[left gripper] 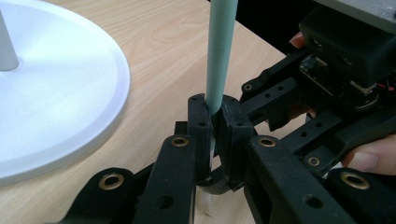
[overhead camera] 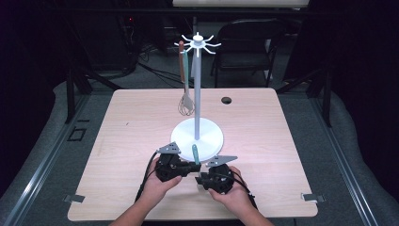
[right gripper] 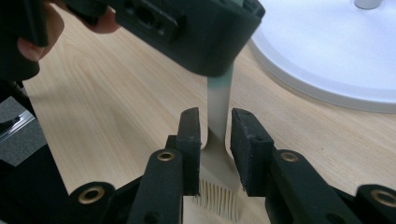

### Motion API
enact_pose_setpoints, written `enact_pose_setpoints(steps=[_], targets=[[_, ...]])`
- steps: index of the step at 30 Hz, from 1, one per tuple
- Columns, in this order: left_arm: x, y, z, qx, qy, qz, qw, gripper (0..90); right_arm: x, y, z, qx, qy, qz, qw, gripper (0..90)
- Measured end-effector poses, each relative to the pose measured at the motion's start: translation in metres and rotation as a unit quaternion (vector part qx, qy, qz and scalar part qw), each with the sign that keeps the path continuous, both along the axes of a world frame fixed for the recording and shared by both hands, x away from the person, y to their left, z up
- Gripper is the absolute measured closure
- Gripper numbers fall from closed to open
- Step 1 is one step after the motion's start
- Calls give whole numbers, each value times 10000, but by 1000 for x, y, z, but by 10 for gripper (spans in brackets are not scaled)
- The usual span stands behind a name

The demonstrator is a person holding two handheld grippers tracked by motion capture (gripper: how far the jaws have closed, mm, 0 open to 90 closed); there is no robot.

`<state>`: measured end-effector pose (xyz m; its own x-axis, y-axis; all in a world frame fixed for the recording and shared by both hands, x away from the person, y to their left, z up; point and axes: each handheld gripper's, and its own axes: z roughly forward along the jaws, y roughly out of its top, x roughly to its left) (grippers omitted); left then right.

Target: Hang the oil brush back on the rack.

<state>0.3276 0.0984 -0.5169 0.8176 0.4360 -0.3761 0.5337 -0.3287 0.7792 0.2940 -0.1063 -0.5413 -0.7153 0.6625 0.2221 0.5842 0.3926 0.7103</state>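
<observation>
Desk: a pale wooden desk (overhead camera: 117, 141) with a round cable hole near its far edge, standing on grey floor.
Rack: a white metal utensil rack (overhead camera: 197, 132), a flat round base and a thin upright pole topped by a ring of curled hooks, stands at the middle of the desk.
Hanging tools: from the hooks on the left side hang a brown-handled wire whisk (overhead camera: 184, 89) and one more utensil with a pale green handle, close beside it.
Held tool: a small brush with a pale green handle (left gripper: 221, 51) and a grey head ending in light bristles stands nearly upright just on the near side of the rack base, between the two grippers.
Left gripper: the left gripper (left gripper: 214, 135) is at the near middle of the desk; its jaws are clamped tight on the lower part of the green handle.
Right gripper: the right gripper (right gripper: 215, 151) is just to the right of the left one; its jaws stand on either side of the brush's grey head, parted, not pressing on it.
Hands: both of the person's hands come in from the near edge, close together.
</observation>
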Motion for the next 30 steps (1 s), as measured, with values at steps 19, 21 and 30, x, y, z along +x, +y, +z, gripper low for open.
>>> enact_pose_setpoints(steps=[19,21,30], targets=[[21,7,41,444,-290,-257,9983,847,-7,-25,8,-35,-97,-168,9998,672],[24,9,48,433,-310,-266,9982,847,-7,-26,7,-58,-107,-164,9998,667],[32,16,68,560,-395,-299,9972,847,-4,-31,6,-77,-89,-224,9997,659]])
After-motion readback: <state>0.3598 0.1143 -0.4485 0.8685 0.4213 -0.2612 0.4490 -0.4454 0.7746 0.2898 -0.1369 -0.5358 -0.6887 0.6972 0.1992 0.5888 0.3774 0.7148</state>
